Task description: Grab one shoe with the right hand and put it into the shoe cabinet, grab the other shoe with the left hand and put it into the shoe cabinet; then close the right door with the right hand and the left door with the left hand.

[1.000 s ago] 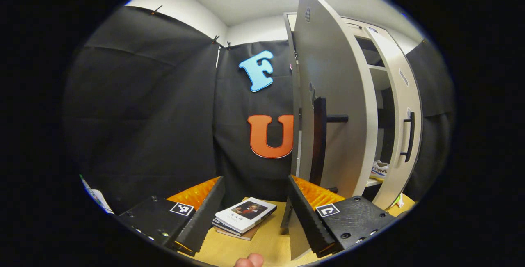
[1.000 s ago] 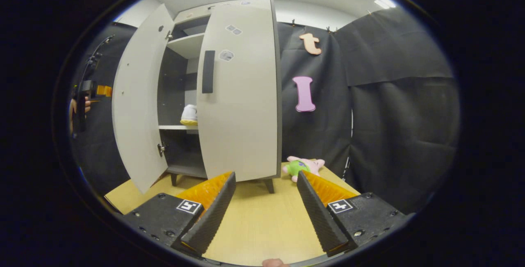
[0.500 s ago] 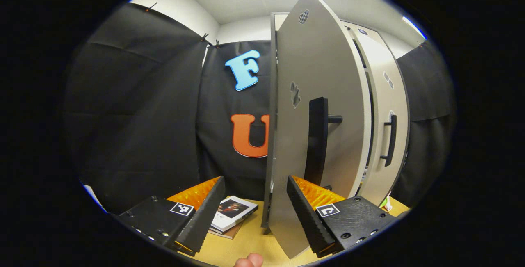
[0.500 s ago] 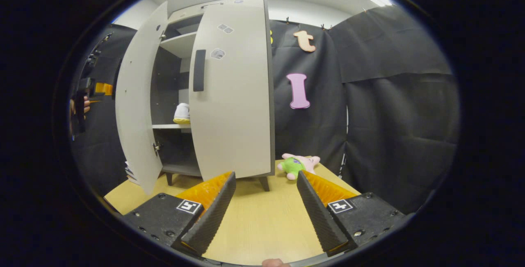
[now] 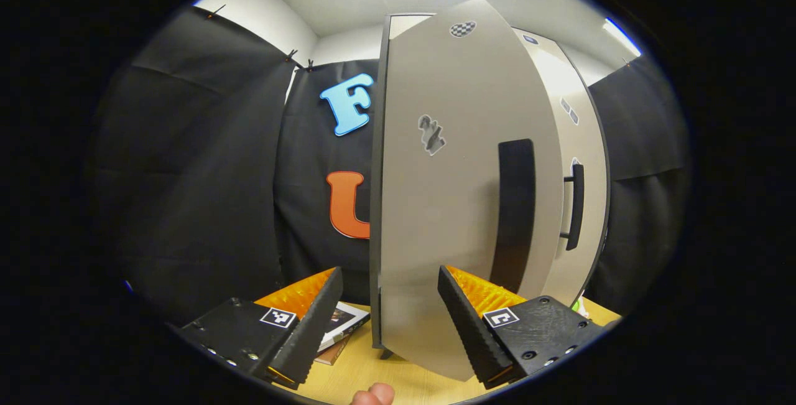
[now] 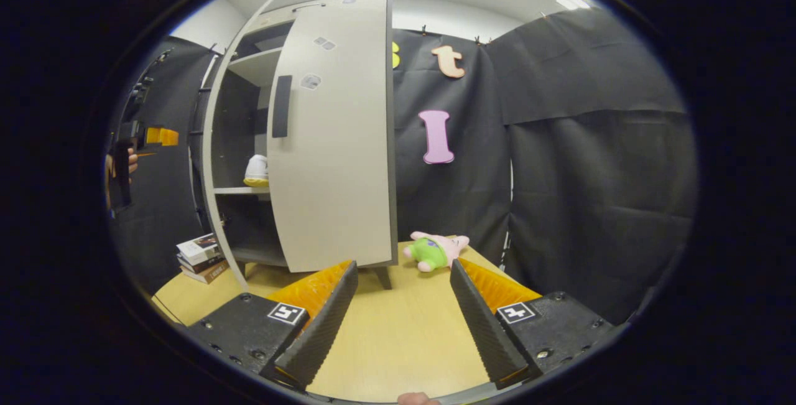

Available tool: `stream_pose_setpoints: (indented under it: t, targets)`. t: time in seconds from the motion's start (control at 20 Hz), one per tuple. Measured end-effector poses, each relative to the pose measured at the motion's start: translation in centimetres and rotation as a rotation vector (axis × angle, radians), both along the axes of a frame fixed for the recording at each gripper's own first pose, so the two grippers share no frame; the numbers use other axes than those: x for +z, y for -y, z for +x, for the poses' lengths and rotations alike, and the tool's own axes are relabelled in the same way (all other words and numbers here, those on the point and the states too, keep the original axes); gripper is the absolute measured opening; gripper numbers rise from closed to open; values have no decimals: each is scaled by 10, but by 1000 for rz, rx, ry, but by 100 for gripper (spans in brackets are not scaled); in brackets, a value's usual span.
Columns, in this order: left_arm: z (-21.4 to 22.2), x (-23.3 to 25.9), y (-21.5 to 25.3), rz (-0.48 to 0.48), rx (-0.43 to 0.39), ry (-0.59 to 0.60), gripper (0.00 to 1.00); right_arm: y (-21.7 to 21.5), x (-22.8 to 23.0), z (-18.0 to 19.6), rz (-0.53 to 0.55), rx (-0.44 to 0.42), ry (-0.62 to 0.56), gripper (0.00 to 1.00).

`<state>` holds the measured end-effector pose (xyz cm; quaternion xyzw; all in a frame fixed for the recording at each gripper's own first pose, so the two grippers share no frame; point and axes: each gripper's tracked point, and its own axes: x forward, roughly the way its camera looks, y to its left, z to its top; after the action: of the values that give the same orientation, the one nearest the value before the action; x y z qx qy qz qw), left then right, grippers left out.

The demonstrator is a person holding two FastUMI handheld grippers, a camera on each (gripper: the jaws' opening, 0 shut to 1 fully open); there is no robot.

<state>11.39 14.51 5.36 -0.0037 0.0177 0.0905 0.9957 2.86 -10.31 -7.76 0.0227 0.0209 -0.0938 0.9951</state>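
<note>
In the left gripper view, I had the left gripper (image 5: 384,324) with its fingers spread wide and nothing between them, low over the pale wooden tabletop (image 5: 348,375). Right ahead of it stood the tall grey shoe cabinet's left door (image 5: 460,206), a flat light-grey panel with a black vertical bar handle (image 5: 513,212); the panel faced me broadly and its lower edge sat between my fingertips in the picture, though I could not tell whether either finger touched it. Beyond it was the right door (image 5: 581,162), also light grey, with its own black bar handle (image 5: 576,207). A small stack of books (image 5: 339,325) lay on the table behind my left-hand finger.

In the right gripper view, the right gripper (image 6: 404,324) also had its fingers spread apart, empty, over the same tabletop and well back from the cabinet. The right door was nearly shut but still a little ajar, and through the gap I saw one white shoe with a yellow sole (image 6: 256,172) resting on the middle shelf (image 6: 239,191). The left door showed edge-on. A pink and green plush toy (image 6: 433,249) lay on the table beside the cabinet's right leg. At the far left was the other gripper (image 6: 127,162), held in a hand.
</note>
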Motion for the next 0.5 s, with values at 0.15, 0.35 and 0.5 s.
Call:
stream_pose_setpoints:
  t: [0.15,0.35,0.5]
  targets:
    - [-18,-12,0,-3,7,2,94,4,-1,1,8,-6,0,97]
    - [-47,-37,23,2,-23,24,94,1,2,1,7,-3,18,97]
    - [-74,-65,57,-1,-58,6,94,-8,-1,3,6,18,12,98]
